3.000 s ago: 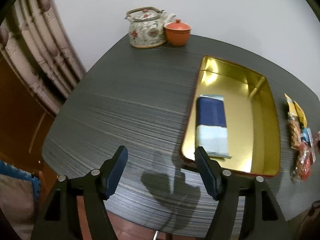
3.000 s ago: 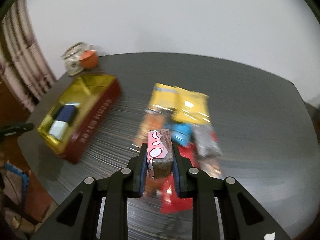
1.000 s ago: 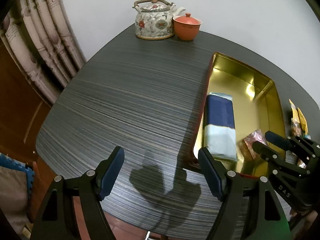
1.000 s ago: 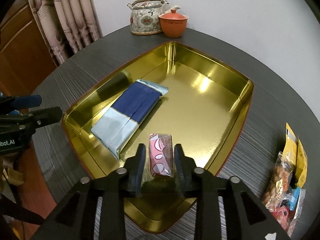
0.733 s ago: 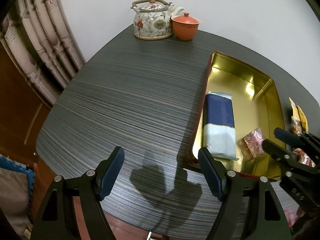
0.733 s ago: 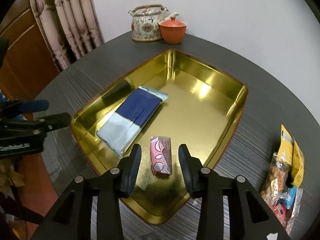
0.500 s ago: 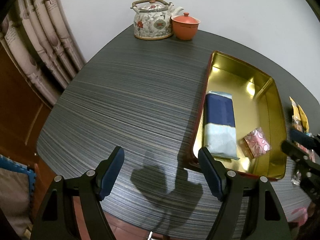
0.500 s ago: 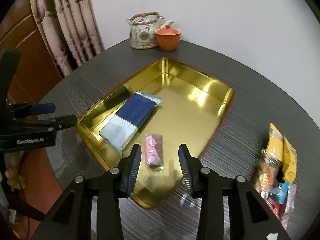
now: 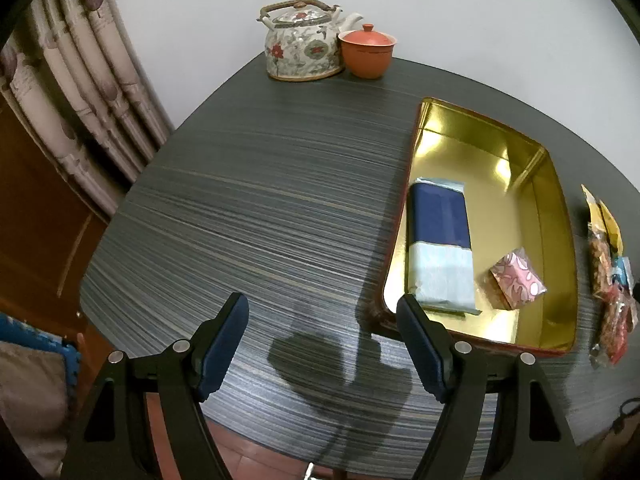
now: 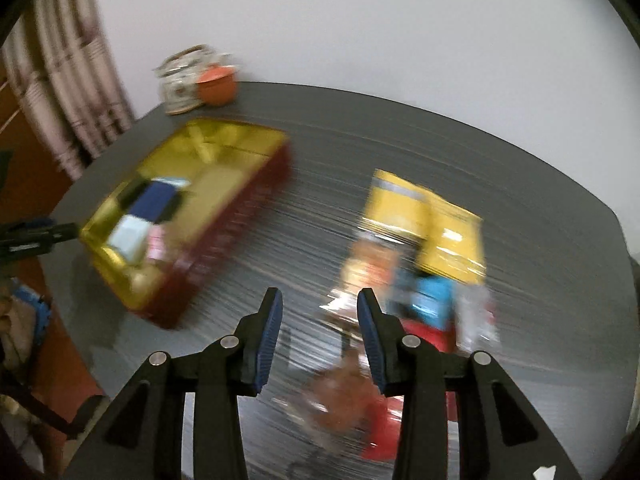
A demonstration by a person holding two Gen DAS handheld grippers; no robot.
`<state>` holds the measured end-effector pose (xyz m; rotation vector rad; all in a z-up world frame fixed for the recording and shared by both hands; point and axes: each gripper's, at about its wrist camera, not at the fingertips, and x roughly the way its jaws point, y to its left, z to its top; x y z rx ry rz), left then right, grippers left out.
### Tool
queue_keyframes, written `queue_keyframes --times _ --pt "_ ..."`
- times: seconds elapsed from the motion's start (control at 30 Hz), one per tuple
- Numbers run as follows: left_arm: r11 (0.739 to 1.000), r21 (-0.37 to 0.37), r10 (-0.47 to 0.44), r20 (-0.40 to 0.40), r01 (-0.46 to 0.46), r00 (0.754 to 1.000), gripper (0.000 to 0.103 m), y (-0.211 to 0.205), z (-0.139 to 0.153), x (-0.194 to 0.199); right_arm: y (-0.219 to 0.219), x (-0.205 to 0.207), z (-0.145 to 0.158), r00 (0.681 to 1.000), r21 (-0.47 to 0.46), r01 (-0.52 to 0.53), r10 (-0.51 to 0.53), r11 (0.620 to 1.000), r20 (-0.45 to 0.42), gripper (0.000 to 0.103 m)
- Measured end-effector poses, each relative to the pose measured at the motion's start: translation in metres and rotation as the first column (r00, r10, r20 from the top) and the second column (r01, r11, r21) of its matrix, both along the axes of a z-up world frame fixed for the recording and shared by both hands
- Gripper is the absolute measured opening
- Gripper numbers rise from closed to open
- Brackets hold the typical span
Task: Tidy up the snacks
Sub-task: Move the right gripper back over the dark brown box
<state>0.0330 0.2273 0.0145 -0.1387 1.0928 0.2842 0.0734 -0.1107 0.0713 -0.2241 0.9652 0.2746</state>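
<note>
The right gripper (image 10: pixel 319 332) is open and holds nothing, over the snack pile (image 10: pixel 416 276) beside the gold tray (image 9: pixel 560 216), likely to pick one. The left gripper (image 9: pixel 320 344) waits wide open. The pink snack (image 9: pixel 518 278) and blue packet (image 9: pixel 438 240) lie in the tray.

Wide bare table (image 9: pixel 260 208) left of the gold tin (image 9: pixel 558 200); teapot (image 9: pixel 300 48) and orange cup (image 9: pixel 366 54) block the far edge, snack pile (image 10: pixel 420 260) crowds the tin's right.
</note>
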Motion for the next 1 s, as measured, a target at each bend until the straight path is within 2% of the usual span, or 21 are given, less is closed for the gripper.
queue_keyframes --times 0.17,0.3,0.53,0.73,1.0 --pt "1.000 0.019 -0.010 0.003 0.010 1.000 0.076 -0.005 0.002 0.000 -0.056 -0.002 -0.009 0.995 -0.012 0.101 -0.101 0.995 -0.025 0.037" --pt "0.999 0.035 -0.028 0.018 0.028 0.999 0.076 -0.013 0.006 -0.001 -0.086 -0.007 -0.023 0.989 -0.027 0.136 -0.138 0.990 -0.055 0.037" --pt "0.993 0.006 -0.118 0.031 0.117 0.993 0.077 -0.045 0.016 -0.004 -0.100 -0.004 -0.035 0.987 -0.005 0.142 -0.142 0.990 -0.080 0.037" --pt "0.971 0.009 -0.239 0.018 0.239 0.971 0.077 -0.097 0.023 -0.003 -0.104 0.000 -0.044 0.987 0.002 0.133 -0.132 0.991 -0.097 0.037" --pt "0.912 -0.040 -0.408 0.002 0.407 0.913 0.077 -0.179 0.019 0.013 -0.105 0.002 -0.048 0.988 0.009 0.122 -0.121 0.992 -0.100 0.035"
